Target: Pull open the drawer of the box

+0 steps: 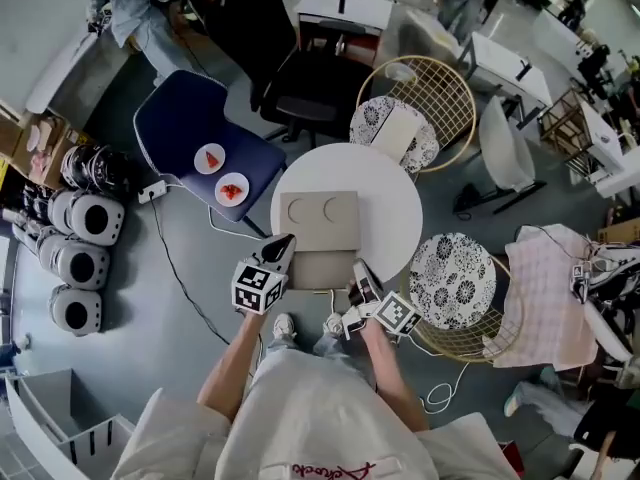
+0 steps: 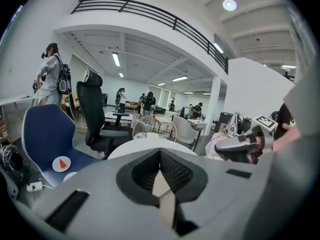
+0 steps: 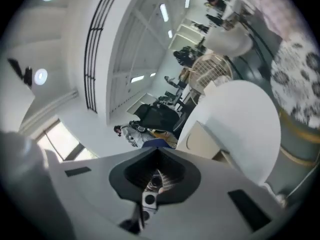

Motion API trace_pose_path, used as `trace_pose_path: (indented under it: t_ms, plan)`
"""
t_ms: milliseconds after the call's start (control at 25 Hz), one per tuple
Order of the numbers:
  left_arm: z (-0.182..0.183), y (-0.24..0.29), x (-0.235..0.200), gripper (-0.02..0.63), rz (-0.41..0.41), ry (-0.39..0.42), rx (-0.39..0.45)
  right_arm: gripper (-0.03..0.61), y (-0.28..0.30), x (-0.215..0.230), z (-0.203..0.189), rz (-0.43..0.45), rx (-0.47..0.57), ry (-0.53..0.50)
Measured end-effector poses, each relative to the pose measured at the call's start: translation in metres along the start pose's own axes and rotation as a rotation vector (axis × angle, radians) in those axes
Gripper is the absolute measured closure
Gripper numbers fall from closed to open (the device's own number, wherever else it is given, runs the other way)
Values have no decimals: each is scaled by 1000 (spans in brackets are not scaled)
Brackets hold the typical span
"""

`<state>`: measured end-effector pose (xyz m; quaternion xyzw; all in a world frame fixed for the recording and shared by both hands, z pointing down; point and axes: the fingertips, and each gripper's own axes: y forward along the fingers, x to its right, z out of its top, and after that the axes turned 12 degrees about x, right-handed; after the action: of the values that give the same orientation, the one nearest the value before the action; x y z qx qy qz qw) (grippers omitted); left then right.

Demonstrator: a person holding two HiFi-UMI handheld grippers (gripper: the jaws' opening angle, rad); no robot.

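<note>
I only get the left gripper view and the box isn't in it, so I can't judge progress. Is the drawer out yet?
Observer: It looks so. The head view shows the drawer pulled out of the box toward the person.
Operator: Is the right gripper holding it?
Observer: No. The right gripper view shows the right gripper with tongs shut, nothing between them.
Operator: Where's the box standing?
Observer: On the round white table, roughly at its middle.
</note>
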<state>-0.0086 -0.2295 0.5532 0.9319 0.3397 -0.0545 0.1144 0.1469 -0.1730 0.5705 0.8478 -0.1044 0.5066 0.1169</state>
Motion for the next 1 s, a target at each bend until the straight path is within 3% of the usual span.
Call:
trace_pose_path:
  t_ms: [160,320,400,480,640,1000]
  plan:
    - [19,-9,24,603,-9,20,15,563,10,-31,19,31,-48,-352]
    - [34,-9,47,603,-16,36,47,563,19,-58,29,56,-86,-916]
    - [39,-10,58,603,-16,36,68,563,19,-75,28,85,-81,-1132]
    - [43,-11,69,603,-20,42,85,563,18,-86,25,113,-69,-1178]
    - [47,-15,81,603,-15,58,104,563,11,-97,16,162,-65,-1146]
    - [66,-62,90,603,35,51,200,563,-33,-117,-1,180,-20,-1123]
